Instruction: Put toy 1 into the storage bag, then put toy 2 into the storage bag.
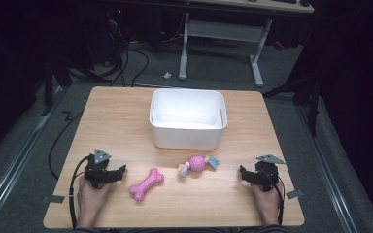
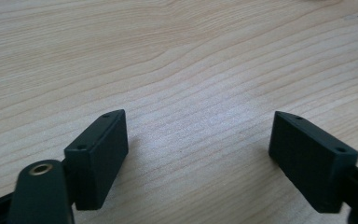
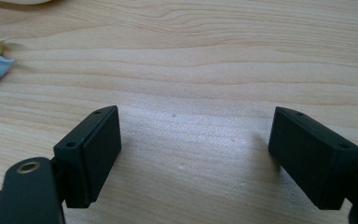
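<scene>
- Pale wood grain covers the one bench (image 1: pixel 111 111), and two grippers rest on its near edge, one at each near corner, each held in one of the person's hands.
- At the far left, the left gripper (image 1: pixel 121 171) lies low on the bench with its jaws pointing toward the middle. In the left gripper view its two black jaws stand wide apart with nothing between them but bare wood.
- Just beyond the left gripper's jaw tips, to its right, lies one pink bone toy (image 1: pixel 146 184), flat on the bench and slanted, its lower end toward the person. It is near the jaws, not touching them.
- Farther right of that gripper, past the bone, lies one pink ball toy (image 1: pixel 197 163) with pale knotted ends and a blue tag. It sits about midway between the two grippers, nearer the right one, and apart from the bone.
- Beyond both toys, away from the grippers toward the far side of the bench, stands one white bin (image 1: pixel 188 135), rectangular and open at the top, with nothing visible inside.
- At the far right, the right gripper (image 1: pixel 243 174) lies on the bench with its jaws pointing left toward the ball toy. In the right gripper view its jaws are spread wide over bare wood, gripping nothing, and a blue and pale scrap of the ball toy's end shows at the upper left edge, well ahead of the jaws.
</scene>
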Action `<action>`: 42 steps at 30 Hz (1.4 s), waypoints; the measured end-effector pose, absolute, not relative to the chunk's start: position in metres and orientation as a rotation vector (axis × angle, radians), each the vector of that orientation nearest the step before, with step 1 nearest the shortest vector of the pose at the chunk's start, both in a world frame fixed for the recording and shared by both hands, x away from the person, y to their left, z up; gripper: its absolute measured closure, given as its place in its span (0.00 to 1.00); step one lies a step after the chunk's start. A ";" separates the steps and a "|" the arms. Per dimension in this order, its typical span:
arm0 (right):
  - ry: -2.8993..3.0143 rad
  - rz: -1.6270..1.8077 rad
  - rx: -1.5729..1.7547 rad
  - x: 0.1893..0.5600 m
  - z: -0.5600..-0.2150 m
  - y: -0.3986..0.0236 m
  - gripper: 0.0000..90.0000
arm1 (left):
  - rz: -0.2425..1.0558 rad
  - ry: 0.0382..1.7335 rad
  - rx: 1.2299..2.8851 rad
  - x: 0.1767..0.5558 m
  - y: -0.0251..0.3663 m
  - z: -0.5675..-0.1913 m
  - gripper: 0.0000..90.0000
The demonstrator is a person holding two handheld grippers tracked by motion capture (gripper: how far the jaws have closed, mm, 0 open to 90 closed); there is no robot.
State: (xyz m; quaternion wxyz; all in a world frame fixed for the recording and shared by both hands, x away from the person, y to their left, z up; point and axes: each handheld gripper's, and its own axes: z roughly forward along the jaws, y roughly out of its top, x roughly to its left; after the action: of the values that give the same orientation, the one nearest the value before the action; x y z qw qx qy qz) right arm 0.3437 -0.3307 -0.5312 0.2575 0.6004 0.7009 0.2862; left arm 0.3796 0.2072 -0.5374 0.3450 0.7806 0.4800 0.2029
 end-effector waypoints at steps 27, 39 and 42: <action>1.935 0.797 1.590 0.342 -0.531 -0.329 0.24 | 0.524 1.224 2.045 0.377 0.206 -0.534 0.12; 1.931 0.798 1.591 0.342 -0.531 -0.329 0.25 | 0.481 1.121 2.056 0.365 0.194 -0.517 0.18; 1.931 0.798 1.591 0.342 -0.531 -0.329 0.25 | 0.477 1.109 2.049 0.363 0.192 -0.513 0.20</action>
State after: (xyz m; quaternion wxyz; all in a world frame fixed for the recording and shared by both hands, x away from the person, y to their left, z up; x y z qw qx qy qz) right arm 0.3425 -0.3289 -0.5310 0.2549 0.5856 0.7111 0.2939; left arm 0.3626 0.1920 -0.5129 0.3722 0.7997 0.4328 0.1862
